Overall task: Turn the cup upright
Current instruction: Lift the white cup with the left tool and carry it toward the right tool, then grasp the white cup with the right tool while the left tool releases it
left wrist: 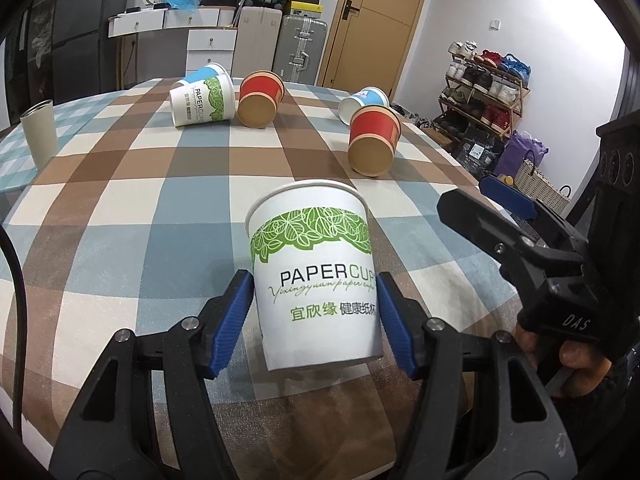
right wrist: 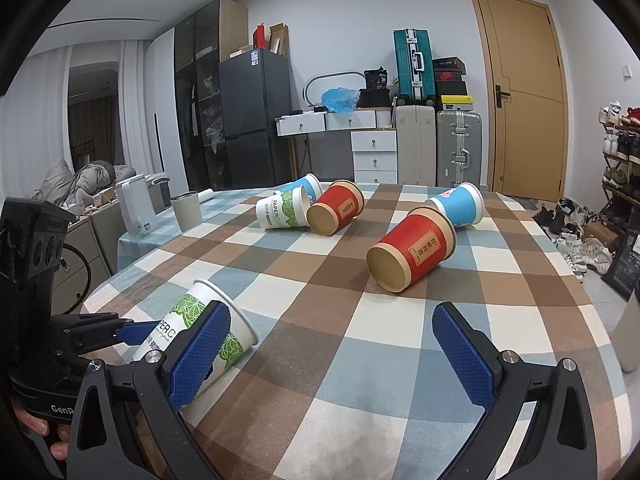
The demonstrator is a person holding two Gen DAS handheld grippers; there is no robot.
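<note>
- Gripping the white paper cup (left wrist: 314, 276) by its lower wall, the left tool (left wrist: 316, 312) has a blue pad on either side of it, both apparently touching the paper.
- The cup stands mouth-up in the left wrist view; from the right wrist view the same cup (right wrist: 192, 332) looks tilted, its rim leaning out over the checked surface (right wrist: 360, 344).
- Whether its base already rests on the cloth cannot be told, since the bottom edge is partly hidden.
- The right tool (right wrist: 332, 356) is spread wide with nothing between its pads, sitting just beside the held cup.
- Judged from this, the flip of this cup is nearly done: the step in hand is setting it level and letting go.
- The next move calls for bringing the base flat onto the surface, then easing the pads apart without dragging the thin wall sideways.
- A hard squeeze could dent the paper; a tilted release could let it topple again.
- Further back, five cups lie on their sides: a near red cup (right wrist: 412, 254), a blue cup (right wrist: 460, 204) touching it behind, a far red cup (right wrist: 336, 208), a second white cup (right wrist: 282, 212) and another blue cup (right wrist: 308, 186) clustered together.
- A grey tumbler (right wrist: 187, 211) stands upright at the far left edge.
</note>
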